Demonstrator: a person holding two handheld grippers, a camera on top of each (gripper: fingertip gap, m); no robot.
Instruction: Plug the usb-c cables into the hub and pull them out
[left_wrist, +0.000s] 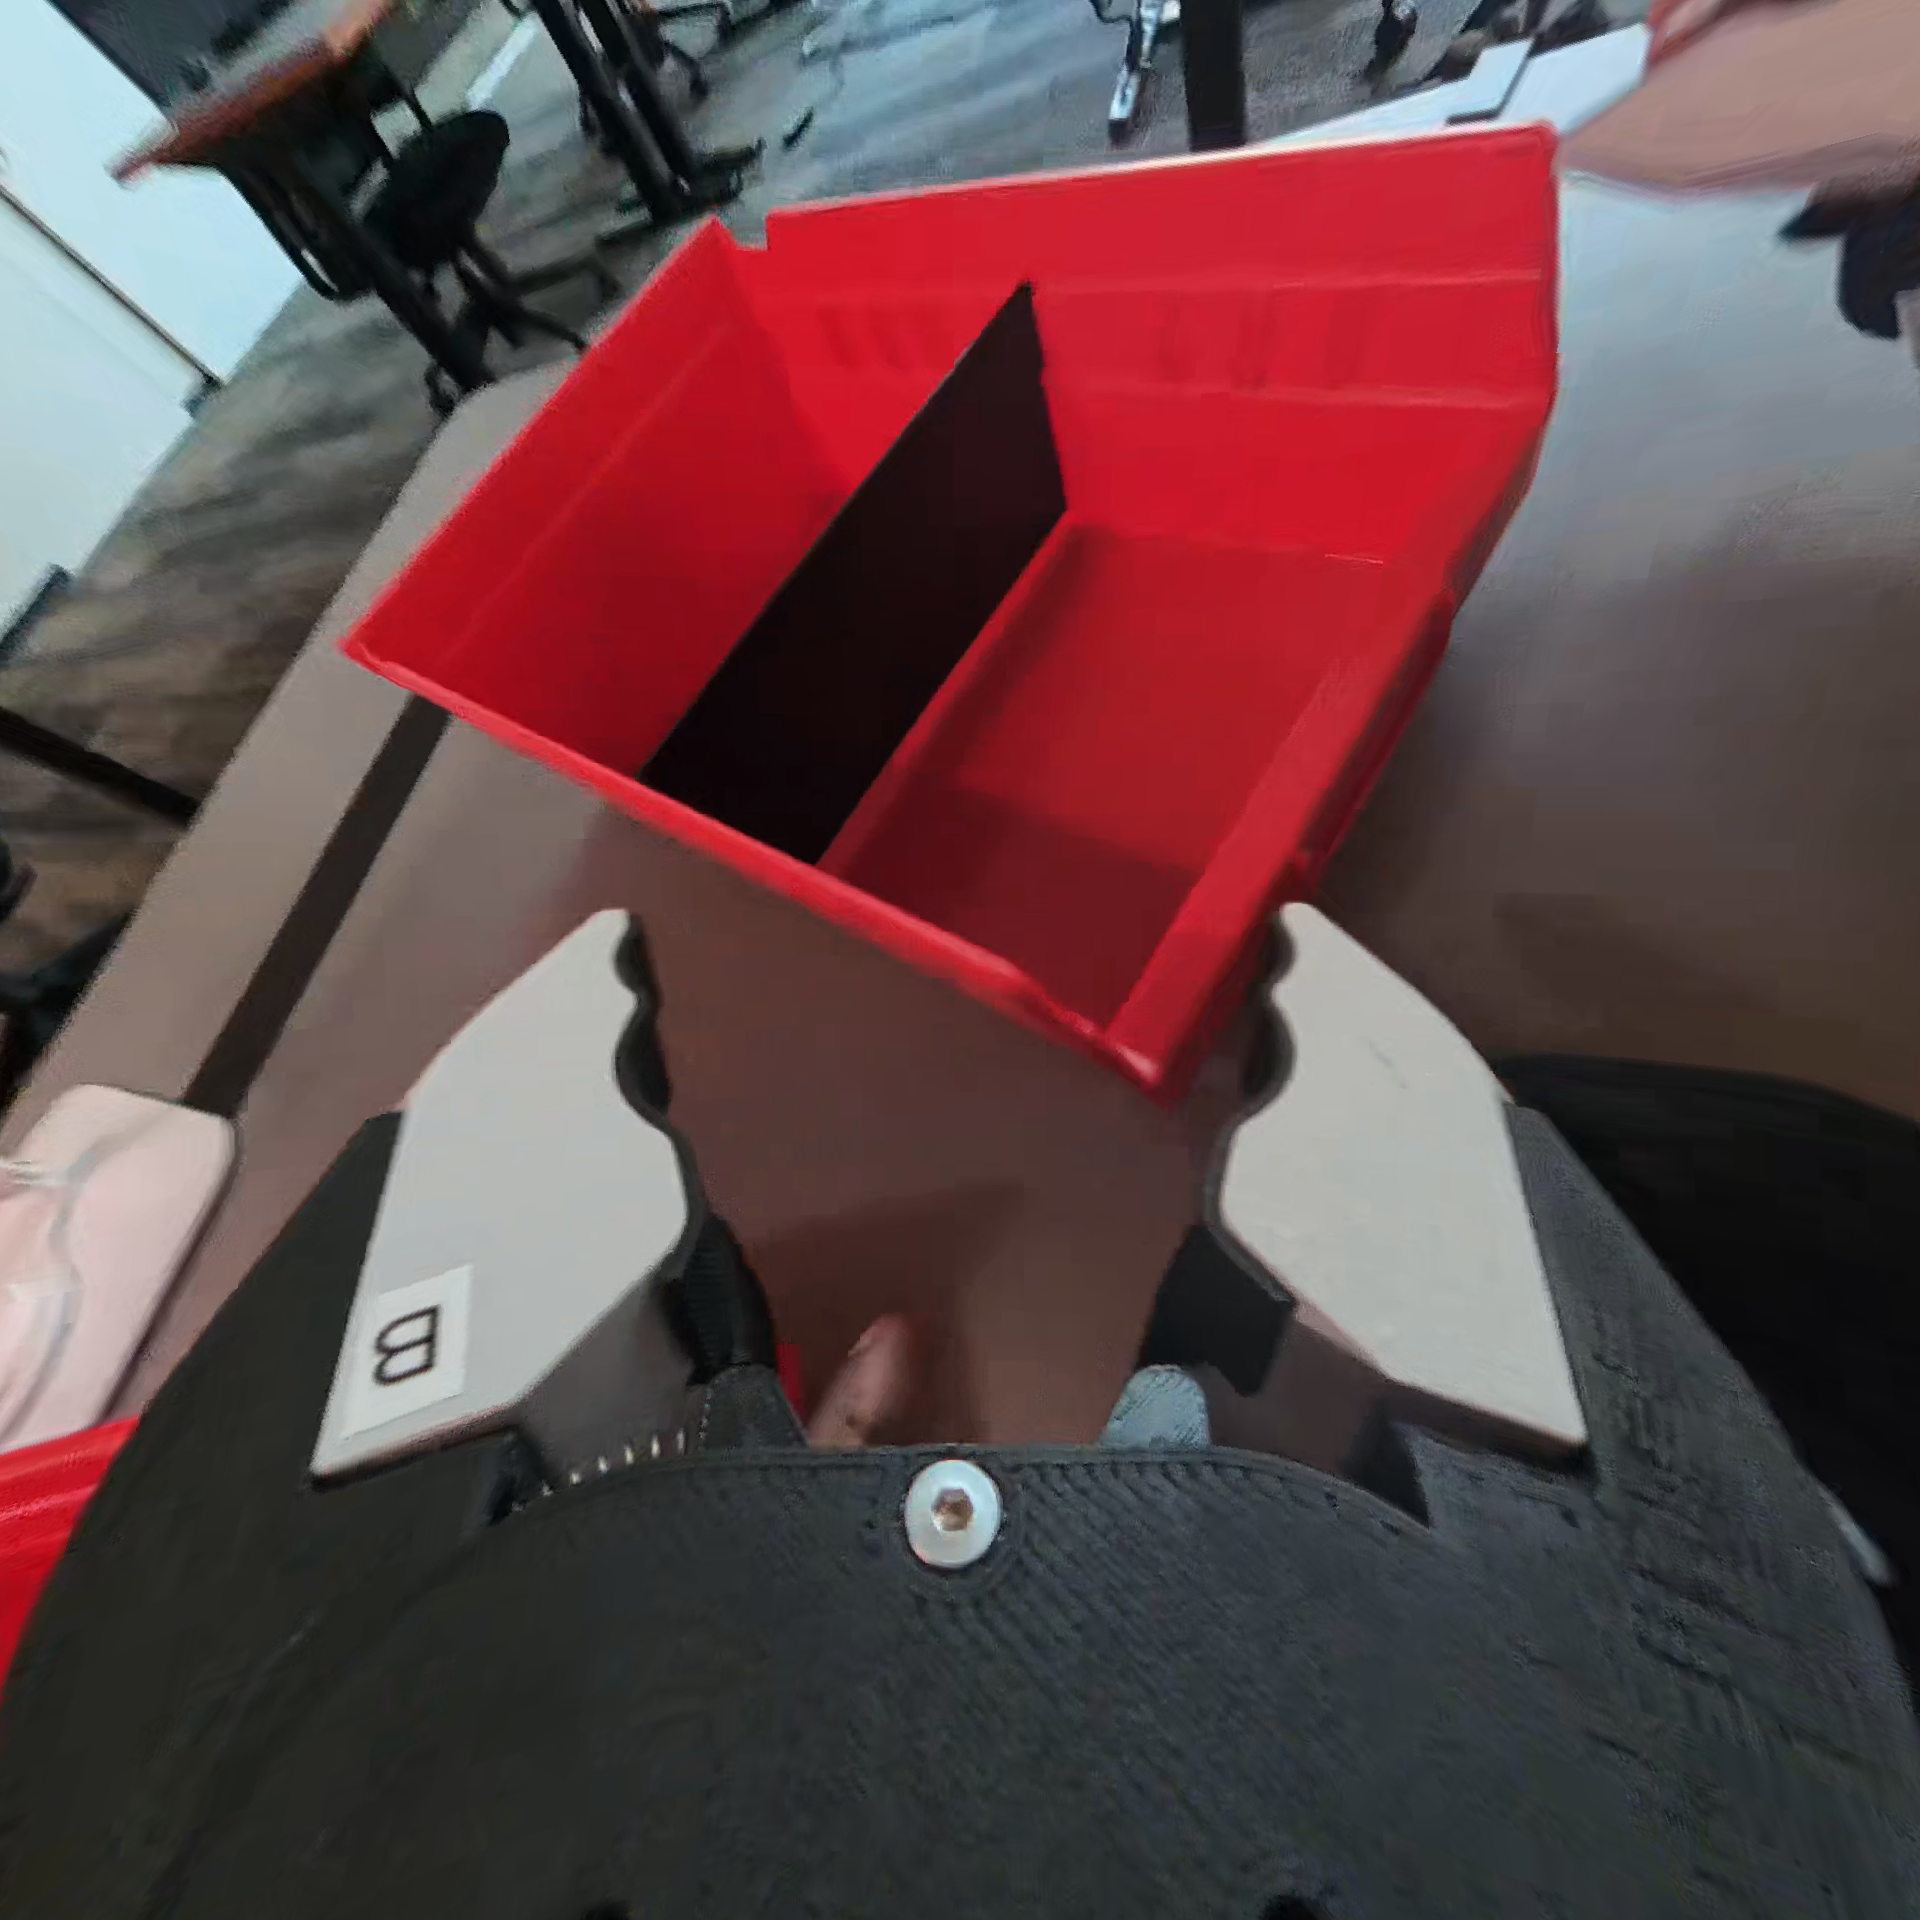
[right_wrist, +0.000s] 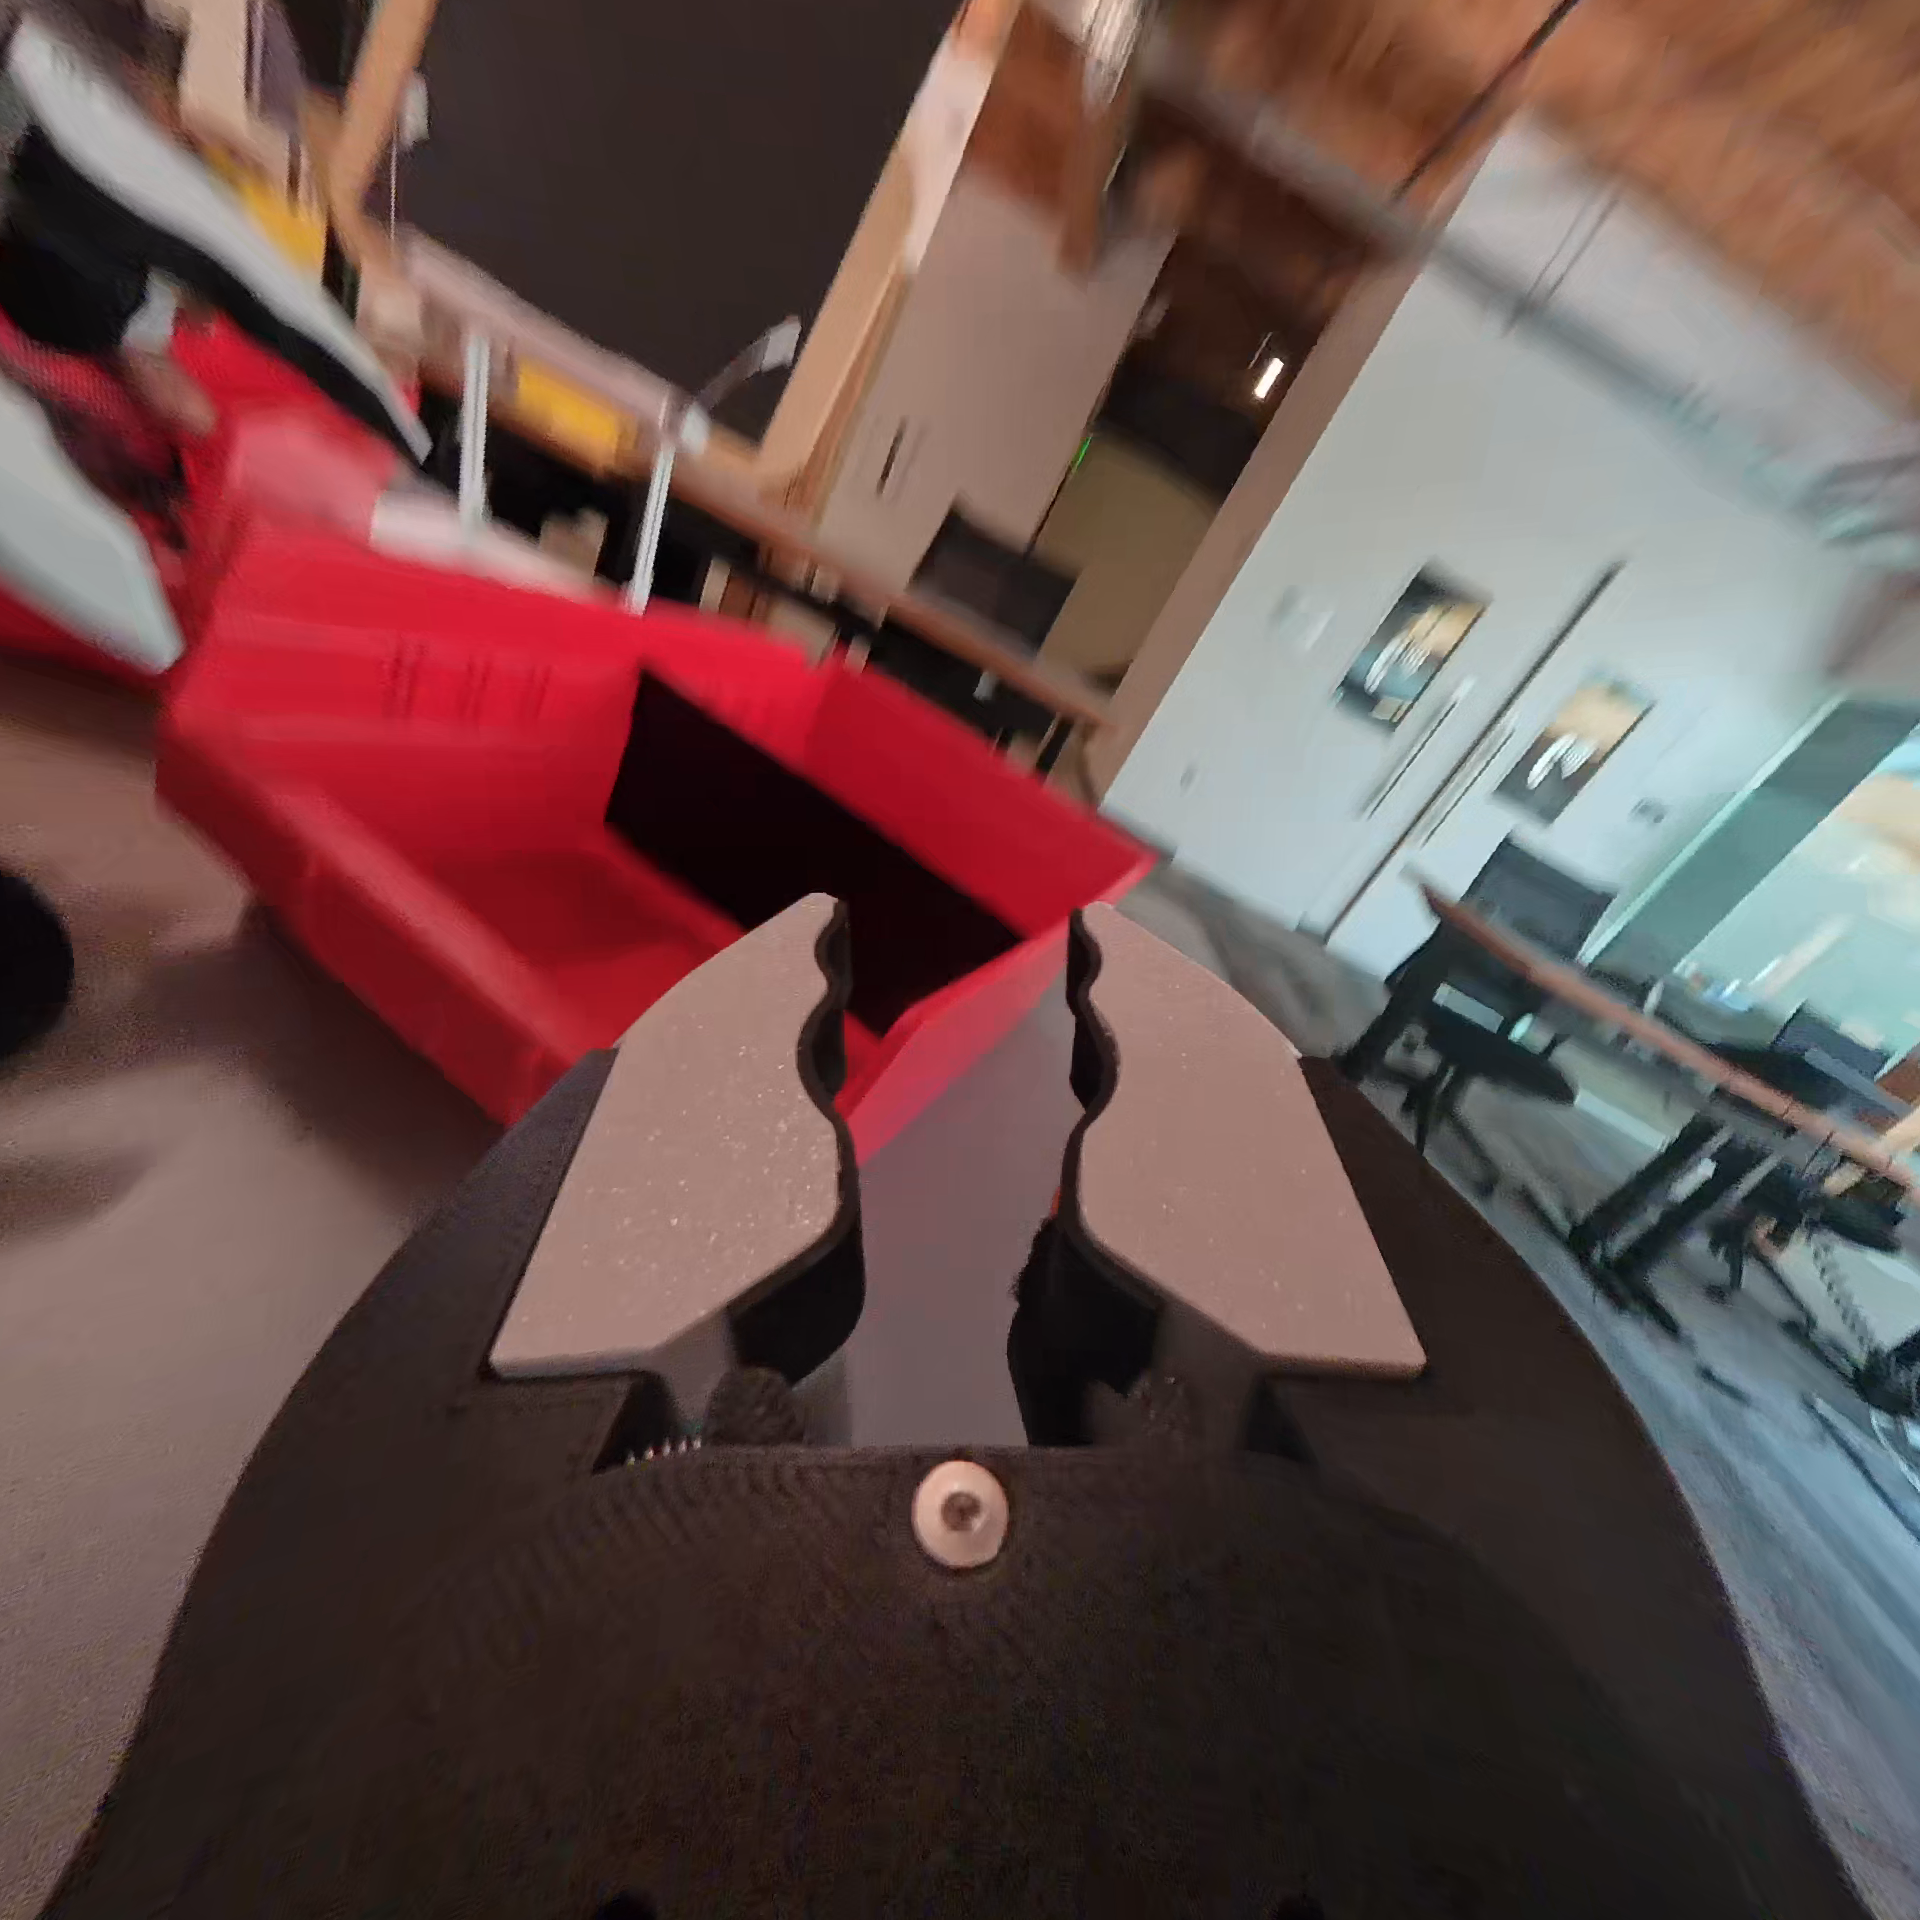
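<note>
Presently we see neither hub nor usb-c cables in either view, so their position and long axis cannot be stated; plugging appears not yet begun. The left tongs (left_wrist: 951, 1023) stand wide open and empty before the red plastic divided bin (left_wrist: 1299, 665) on the brown counter (left_wrist: 1621, 727). The right tongs (right_wrist: 956, 961) stand part open, empty.

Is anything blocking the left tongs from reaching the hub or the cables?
No hub or cable shows in either view. Ahead of the open left tongs sits only a red bin with a black divider on the table; its visible compartments look empty.
</note>
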